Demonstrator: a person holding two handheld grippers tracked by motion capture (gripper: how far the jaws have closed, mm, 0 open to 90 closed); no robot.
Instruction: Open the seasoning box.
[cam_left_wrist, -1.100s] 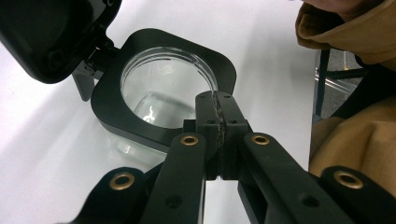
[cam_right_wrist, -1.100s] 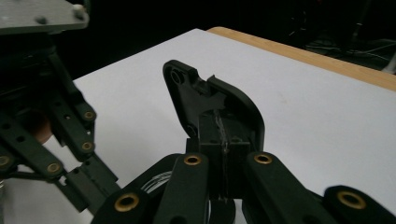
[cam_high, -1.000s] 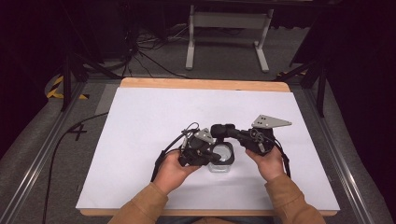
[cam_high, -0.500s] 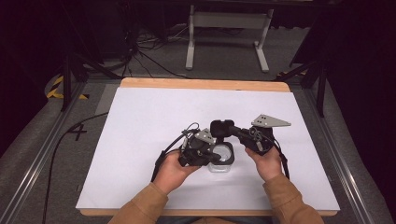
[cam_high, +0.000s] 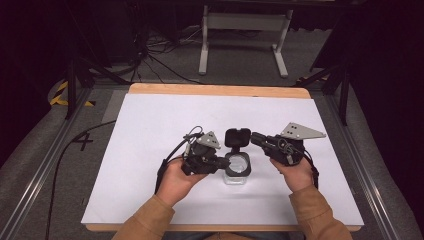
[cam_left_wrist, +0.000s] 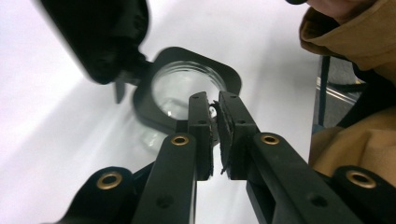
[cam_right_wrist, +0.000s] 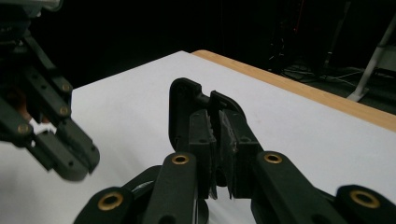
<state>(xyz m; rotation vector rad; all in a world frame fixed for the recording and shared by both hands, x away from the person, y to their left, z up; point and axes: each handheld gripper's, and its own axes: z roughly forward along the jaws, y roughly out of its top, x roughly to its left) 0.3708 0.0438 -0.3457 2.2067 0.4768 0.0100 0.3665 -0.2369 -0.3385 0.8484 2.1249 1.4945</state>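
Sitting between tools: jar (cam_high: 236, 165) (lid (cam_high: 237, 137) raised)

Overhead light leaves the white counter (cam_high: 150, 125) bright to near-glare against dark surroundings, shadows beneath the jaws soft, the left gripper (cam_left_wrist: 212, 109) view blurred beyond its jaws, the right gripper (cam_right_wrist: 217, 128) view sharp at the jaws, soft leftward.

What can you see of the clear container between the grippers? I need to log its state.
The container is a small clear jar, seemingly glass or plastic, with a black squarish collar around a round open mouth. Its black hinged lid is flipped up, standing beyond the mouth. It sits upright on the white tabletop. The left gripper is shut on the collar's rim; the right gripper is shut on the lid's edge. Contents cannot be told.
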